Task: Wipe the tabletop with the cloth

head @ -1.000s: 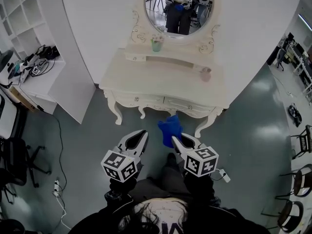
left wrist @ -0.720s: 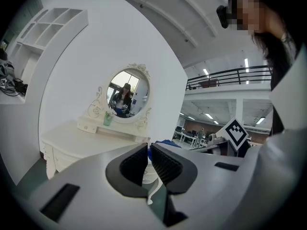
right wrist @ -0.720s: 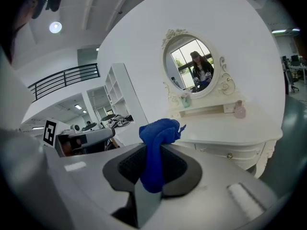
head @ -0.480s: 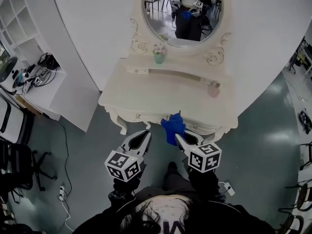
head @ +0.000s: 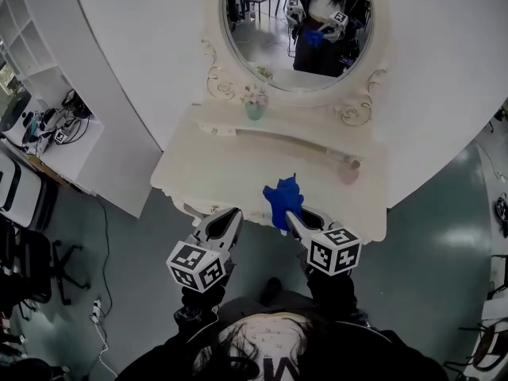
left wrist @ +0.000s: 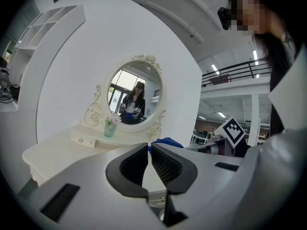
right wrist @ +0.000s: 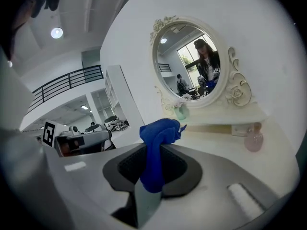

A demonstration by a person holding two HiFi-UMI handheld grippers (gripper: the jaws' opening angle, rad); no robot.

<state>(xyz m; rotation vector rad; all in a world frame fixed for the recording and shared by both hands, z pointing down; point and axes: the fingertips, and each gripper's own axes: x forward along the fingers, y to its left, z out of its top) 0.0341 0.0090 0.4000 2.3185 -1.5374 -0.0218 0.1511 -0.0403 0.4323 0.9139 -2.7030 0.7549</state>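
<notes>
A cream dressing table (head: 214,173) with an oval mirror (head: 298,30) stands before me. My right gripper (head: 295,219) is shut on a crumpled blue cloth (head: 282,203), which sticks up from its jaws over the table's front edge. In the right gripper view the cloth (right wrist: 157,143) is pinched between the dark pads, with the tabletop (right wrist: 216,138) beyond. My left gripper (head: 230,217) hovers beside it at the front edge, shut and holding nothing. In the left gripper view its pads (left wrist: 165,164) nearly meet, and the cloth (left wrist: 165,142) peeks out behind them.
At the back of the table are a green vase with flowers (head: 254,108), a low drawer shelf (head: 278,137) and a pink bottle (head: 348,173). A white shelf unit (head: 32,46), a side desk with cables (head: 55,129) and a chair (head: 24,260) stand on the left.
I have come closer to the table. Both grippers and the cloth have moved from over the floor to the tabletop's front edge. The jaws have not changed.
</notes>
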